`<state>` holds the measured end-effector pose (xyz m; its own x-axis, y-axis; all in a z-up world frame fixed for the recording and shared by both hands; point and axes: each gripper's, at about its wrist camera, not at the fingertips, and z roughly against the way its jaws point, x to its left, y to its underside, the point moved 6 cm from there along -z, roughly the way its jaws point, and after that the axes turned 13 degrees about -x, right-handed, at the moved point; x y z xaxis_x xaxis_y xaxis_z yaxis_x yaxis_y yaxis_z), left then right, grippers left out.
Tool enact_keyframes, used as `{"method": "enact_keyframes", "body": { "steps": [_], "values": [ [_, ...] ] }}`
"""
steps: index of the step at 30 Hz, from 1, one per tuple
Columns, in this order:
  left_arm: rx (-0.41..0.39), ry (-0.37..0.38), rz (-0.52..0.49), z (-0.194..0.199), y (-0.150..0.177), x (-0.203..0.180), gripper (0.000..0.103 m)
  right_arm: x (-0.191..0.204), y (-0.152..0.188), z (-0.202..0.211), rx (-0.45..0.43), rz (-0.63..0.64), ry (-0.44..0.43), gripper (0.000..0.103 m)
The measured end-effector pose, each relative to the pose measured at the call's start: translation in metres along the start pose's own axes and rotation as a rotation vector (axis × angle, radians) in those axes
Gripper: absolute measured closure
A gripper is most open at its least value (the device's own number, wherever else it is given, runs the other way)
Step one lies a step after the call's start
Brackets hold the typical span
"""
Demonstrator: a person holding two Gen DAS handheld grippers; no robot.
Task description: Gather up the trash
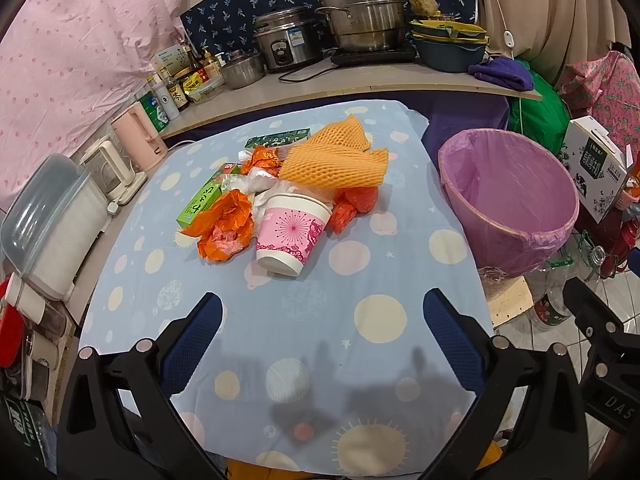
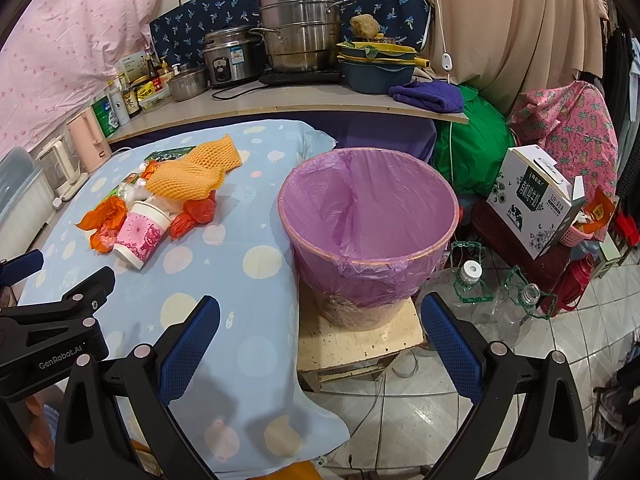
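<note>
1. A table under a pale blue spotted cloth [image 1: 380, 248] fills the middle of the room.
2. Behind the table runs a long wooden counter [image 2: 280, 104], crowded with a stacked steel steamer pot [image 2: 300, 32], a rice cooker [image 2: 228, 60], a steel bowl, sauce bottles and a folded purple cloth [image 2: 428, 96].
3. Above the counter hangs a navy leaf-print fabric [image 2: 192, 28].
4. Left of the table, pink dotted fabric [image 1: 72, 60] covers the wall, with two kettles below it.
5. Right of the table, beige curtains [image 2: 520, 20] hang over white floor tiles [image 2: 560, 344] with dark grout.
</note>
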<state>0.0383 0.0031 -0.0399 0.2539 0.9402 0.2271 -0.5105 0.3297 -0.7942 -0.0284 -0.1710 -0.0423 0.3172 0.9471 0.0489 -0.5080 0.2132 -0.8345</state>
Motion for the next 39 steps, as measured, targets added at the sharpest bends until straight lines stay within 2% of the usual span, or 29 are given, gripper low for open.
{"method": "enact_keyframes", "body": {
  "steps": [39],
  "values": [
    [-0.001,-0.002,0.002,0.0001,0.0011,0.0014,0.007,0.0012,0.0004,0.0014,-0.001,-0.002,-0.004,0.007]
  ]
}}
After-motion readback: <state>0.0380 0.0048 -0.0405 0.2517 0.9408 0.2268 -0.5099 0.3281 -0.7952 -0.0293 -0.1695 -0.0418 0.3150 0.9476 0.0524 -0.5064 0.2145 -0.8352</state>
